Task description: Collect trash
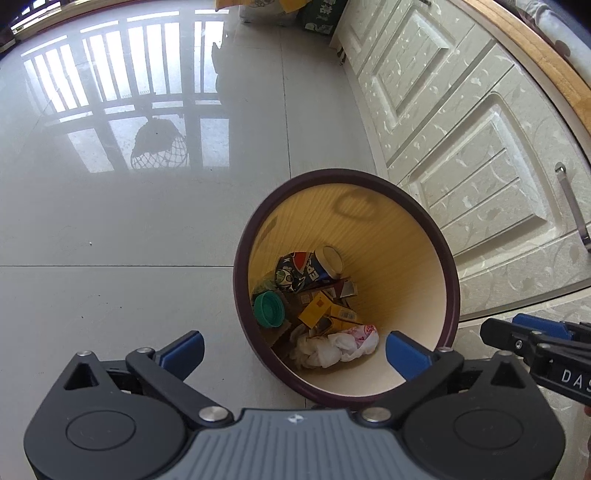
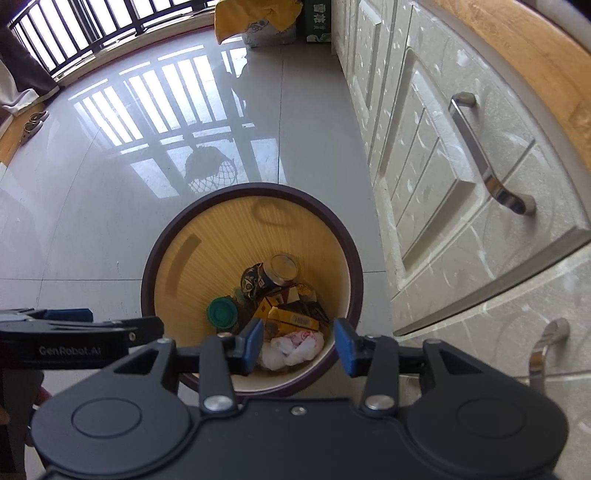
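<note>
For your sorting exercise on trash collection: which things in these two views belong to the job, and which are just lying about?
Belong to the job:
round brown-rimmed yellow waste bin
crumpled white plastic bag
green plastic lid
yellow cardboard packet
crushed blue drink can

Lying about:
white patterned cabinet doors
yellow cloth
green box

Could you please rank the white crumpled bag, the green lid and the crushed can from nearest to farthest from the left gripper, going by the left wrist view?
From the left gripper, all inside the bin:
1. White crumpled bag, at the near side of the heap, between the gripper's fingers in view.
2. Green lid, on the left.
3. Crushed can, at the far side.
</note>
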The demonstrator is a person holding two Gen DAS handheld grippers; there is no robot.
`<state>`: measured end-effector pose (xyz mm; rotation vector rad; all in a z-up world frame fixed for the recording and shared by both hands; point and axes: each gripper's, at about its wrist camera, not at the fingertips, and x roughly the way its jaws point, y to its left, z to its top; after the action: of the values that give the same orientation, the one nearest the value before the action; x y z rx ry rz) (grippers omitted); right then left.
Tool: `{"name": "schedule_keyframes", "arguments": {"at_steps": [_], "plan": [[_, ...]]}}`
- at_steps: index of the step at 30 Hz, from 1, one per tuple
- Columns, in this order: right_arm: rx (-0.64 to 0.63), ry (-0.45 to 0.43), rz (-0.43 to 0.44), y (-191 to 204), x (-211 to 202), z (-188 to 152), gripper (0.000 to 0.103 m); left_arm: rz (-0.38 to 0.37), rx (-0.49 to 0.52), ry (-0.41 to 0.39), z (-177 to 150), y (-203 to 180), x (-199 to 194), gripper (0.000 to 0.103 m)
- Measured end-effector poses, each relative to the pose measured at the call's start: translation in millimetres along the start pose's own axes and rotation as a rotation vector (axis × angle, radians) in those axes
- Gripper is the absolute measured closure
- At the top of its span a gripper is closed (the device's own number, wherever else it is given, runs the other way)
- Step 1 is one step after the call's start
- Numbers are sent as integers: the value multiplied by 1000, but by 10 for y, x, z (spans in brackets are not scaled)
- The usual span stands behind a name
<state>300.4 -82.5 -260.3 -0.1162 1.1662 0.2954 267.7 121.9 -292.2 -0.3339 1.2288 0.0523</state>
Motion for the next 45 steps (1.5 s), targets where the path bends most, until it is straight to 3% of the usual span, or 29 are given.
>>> {"name": "schedule_keyframes", "arguments": {"at_steps": [12,21,31,45], "plan": [[-13,-20,-33,31,-415,-95,26,7,-15,-47,-116,34,-536,0],[-3,-78,-46,63,-850,-152,15,13,-9,-94,-206,53,-1019,0],[-13,-122,-92,77,-1463,-280,12,49,37,-132,-412,-77,-1625,0],[48,-273,-109,-109,-2534,-696,1,97,137,-310,-729,-422,-2686,0]]}}
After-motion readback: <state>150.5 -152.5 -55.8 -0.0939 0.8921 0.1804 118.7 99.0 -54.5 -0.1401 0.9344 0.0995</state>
